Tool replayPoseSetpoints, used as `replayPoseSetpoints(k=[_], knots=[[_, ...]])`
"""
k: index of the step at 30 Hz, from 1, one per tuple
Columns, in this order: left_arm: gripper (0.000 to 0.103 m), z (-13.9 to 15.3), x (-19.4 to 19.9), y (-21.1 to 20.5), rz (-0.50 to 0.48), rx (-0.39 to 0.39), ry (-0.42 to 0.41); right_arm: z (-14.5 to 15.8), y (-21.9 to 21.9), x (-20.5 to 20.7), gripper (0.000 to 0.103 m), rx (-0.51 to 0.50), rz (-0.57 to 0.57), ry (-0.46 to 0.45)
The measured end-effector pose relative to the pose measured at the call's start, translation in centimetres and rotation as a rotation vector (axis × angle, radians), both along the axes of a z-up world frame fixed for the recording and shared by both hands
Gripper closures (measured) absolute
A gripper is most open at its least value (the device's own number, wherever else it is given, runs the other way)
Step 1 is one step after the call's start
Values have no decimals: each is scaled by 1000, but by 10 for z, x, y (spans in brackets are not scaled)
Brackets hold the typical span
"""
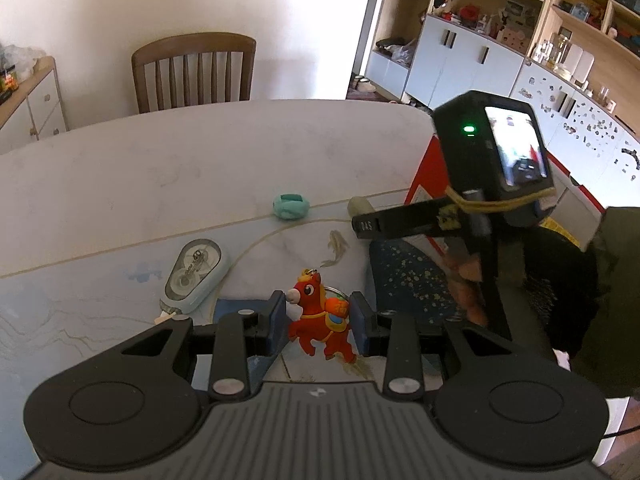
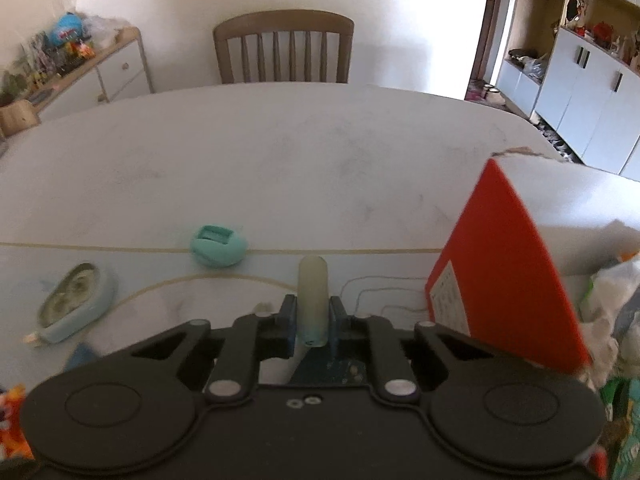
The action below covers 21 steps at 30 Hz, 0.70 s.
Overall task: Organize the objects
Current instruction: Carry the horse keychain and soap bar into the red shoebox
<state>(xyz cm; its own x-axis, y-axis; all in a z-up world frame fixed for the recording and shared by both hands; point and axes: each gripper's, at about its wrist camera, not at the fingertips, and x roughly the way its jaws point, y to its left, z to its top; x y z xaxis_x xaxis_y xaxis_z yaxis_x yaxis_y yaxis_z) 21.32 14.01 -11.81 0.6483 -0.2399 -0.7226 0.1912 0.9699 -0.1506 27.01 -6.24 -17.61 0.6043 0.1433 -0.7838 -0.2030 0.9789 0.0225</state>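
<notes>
In the left wrist view my left gripper point(image 1: 320, 314) is shut on a red horse keychain point(image 1: 316, 320). The toy's nose touches the left blue pad and its orange pack touches the right one. My right gripper point(image 2: 313, 314) is shut on a pale, translucent cylinder point(image 2: 313, 292) that sticks out forward between the blue pads, just above the table. In the left wrist view the right gripper point(image 1: 360, 220) reaches in from the right with the pale cylinder point(image 1: 357, 205) at its tip.
On the white table point(image 2: 300, 168) lie a teal rounded case point(image 2: 218, 247) and a light-blue correction tape dispenser point(image 2: 72, 304). A tall red box point(image 2: 508, 272) stands right of my right gripper. A dark speckled pad point(image 1: 408, 276) lies below it. A wooden chair point(image 2: 284, 46) stands behind the table.
</notes>
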Motion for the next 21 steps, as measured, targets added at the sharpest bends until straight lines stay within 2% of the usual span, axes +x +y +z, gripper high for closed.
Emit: replayPoseSetpoints(k=[8, 17, 21], knots=[[69, 22, -10, -17, -20, 12, -43, 42, -19, -37, 89, 67, 50, 31], [69, 49, -18, -46, -42, 10, -90, 91, -54, -75, 89, 100, 83, 5], [69, 60, -18, -67, -64, 13, -109, 104, -75, -85, 89, 110, 84, -14]])
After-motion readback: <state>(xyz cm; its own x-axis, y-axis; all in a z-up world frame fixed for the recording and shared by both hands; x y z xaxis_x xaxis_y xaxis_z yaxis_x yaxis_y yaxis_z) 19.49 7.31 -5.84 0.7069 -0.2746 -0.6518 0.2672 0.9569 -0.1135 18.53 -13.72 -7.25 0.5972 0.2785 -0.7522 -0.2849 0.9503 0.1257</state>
